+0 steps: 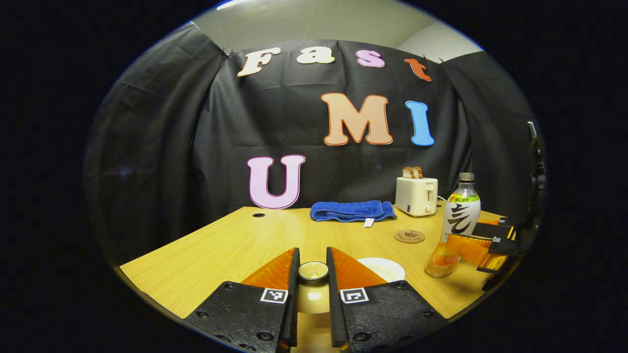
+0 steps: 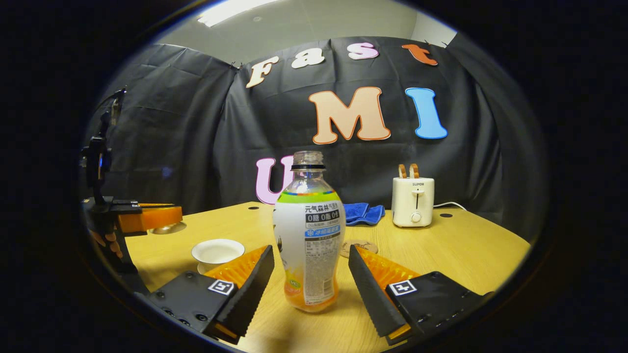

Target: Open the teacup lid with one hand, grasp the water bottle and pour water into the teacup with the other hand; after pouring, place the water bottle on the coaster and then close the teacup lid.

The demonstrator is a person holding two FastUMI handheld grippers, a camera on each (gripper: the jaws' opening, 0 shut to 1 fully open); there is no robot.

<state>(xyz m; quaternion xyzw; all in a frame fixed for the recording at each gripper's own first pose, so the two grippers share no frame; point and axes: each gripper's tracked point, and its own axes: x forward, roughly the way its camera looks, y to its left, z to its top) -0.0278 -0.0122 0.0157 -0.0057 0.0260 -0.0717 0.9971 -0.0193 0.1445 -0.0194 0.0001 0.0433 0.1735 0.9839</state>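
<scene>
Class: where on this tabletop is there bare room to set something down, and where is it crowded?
Free: wooden tabletop left of the folded blue towel; also right of the white toaster. Crowded: around the plastic water bottle, round coaster and white teacup.

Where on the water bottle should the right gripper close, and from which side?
Probably on the labelled mid-body of the water bottle, coming in level from the near side. It stands upright and uncapped between the open fingers of the right gripper; the straight round wall suits them better than the narrow neck.
</scene>
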